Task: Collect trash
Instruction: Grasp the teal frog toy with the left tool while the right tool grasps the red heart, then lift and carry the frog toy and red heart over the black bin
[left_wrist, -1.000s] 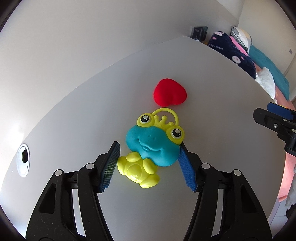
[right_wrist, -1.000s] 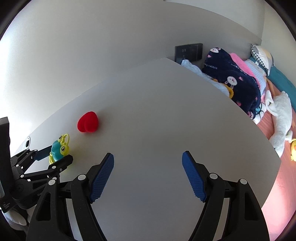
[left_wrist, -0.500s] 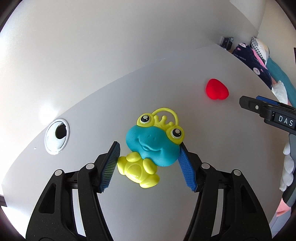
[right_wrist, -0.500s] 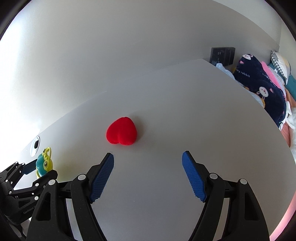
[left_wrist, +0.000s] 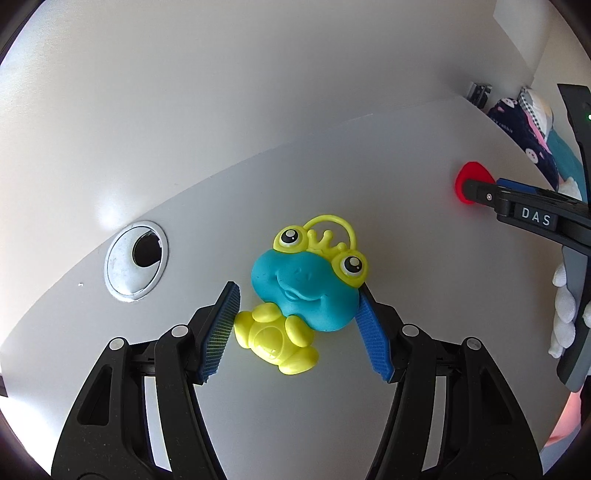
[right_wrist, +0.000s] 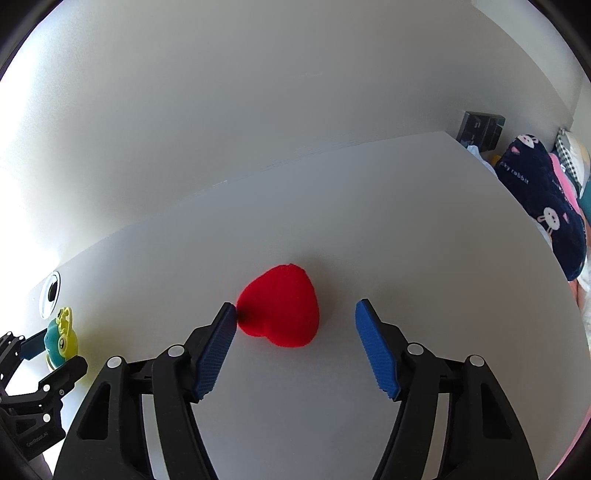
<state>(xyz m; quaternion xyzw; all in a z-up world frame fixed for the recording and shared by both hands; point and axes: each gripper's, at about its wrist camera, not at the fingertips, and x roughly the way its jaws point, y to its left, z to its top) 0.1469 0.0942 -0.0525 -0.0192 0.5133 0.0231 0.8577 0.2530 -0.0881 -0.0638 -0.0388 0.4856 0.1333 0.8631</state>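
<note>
We hold the left gripper (left_wrist: 297, 321) clamped on a teal-and-yellow plastic frog toy (left_wrist: 304, 291), our right gripper (right_wrist: 295, 345) closing around a red knitted heart (right_wrist: 282, 306), not yet gripped, on the white table (right_wrist: 406, 229)

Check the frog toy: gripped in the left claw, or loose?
Gripped. The frog toy sits between the left claw with both blue pads pressed against its sides, above the white table.

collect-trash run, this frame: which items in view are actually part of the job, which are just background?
In the job:
- frog toy, clamped in the left gripper
- red heart, between the closing jaws of the right gripper, left pad touching it

Just lying about:
- cable grommet in the desk
- navy rabbit blanket
- black box by the wall
</note>
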